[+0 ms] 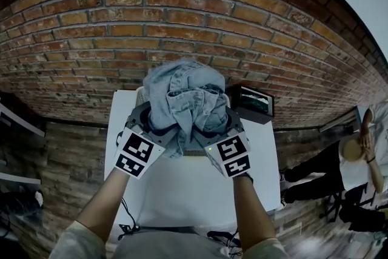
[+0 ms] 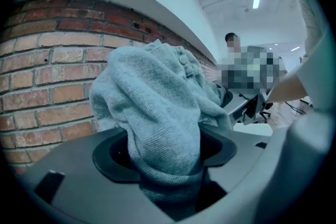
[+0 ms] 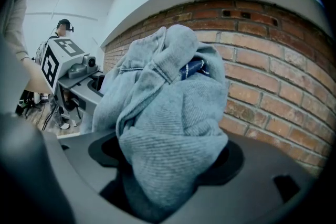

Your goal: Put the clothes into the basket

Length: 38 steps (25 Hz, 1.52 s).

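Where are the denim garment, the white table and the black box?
denim garment (image 1: 182, 94), head view, bunched upper folds.
white table (image 1: 188, 191), head view, bare top.
black box (image 1: 251, 105), head view, its top.

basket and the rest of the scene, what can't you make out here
- Basket: head view, the denim bundle covers all but a pale sliver, likely its rim; contents unseen.
- Pads of the left hand-held gripper and right hand-held gripper: both gripper views, buried in cloth.
- One garment or several: folds too bunched to tell.
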Each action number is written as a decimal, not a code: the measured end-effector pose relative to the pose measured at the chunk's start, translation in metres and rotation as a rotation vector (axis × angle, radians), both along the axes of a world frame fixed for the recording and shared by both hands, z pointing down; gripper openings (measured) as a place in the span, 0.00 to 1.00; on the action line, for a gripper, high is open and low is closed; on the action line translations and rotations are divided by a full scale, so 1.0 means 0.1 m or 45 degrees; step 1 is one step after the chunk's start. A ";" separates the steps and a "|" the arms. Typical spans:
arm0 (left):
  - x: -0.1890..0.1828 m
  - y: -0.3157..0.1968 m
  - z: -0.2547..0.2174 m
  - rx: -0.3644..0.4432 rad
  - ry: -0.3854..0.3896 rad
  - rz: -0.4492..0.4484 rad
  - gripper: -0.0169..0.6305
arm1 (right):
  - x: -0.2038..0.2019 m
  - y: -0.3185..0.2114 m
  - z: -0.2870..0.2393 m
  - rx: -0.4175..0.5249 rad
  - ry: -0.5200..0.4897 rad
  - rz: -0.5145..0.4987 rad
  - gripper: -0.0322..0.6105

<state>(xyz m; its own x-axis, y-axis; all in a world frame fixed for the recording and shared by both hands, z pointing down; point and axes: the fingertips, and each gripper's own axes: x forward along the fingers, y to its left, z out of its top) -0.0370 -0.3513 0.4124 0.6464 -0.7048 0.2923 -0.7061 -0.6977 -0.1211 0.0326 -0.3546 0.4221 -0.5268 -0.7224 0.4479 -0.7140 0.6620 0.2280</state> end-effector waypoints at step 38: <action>-0.14 -0.41 1.80 -0.930 -0.271 -0.245 0.56 | 0.27 -0.30 1.66 -0.835 0.206 0.261 0.70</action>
